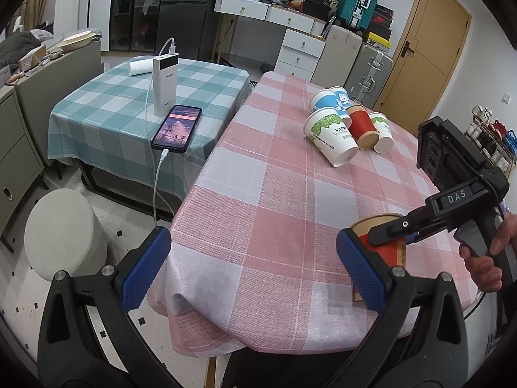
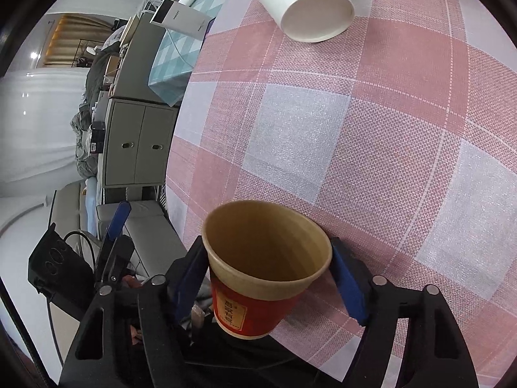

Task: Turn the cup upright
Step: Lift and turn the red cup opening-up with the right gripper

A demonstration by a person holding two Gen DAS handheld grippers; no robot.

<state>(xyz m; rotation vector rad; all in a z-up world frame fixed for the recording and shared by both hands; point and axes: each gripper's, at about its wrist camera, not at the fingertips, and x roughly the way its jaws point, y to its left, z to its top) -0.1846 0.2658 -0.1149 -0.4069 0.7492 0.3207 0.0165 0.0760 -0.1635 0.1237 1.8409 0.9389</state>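
The right gripper (image 2: 269, 268) clamps the red cup (image 2: 258, 278) by its sides, mouth up, near the counter's (image 1: 274, 210) front edge, apparently to set it upright. Its jaws are narrowed onto the cup. The left gripper (image 1: 255, 268) hangs beside it, jaws wide, holding nothing.

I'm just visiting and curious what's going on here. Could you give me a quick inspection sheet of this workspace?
Surface: table under a pink checked cloth.
Job's things: red cup held in the right gripper, mouth toward the camera; five more cups lie tipped over in a cluster at the far end.
Clutter: nothing seen on the pink cloth besides cups.
Grippers: right shut on the red cup; left gripper open, holding nothing, near the table edge.
Cables: white cable joins the phone and power bank on the green-checked side table.
Surroundings: stool, drawers, suitcases, door.
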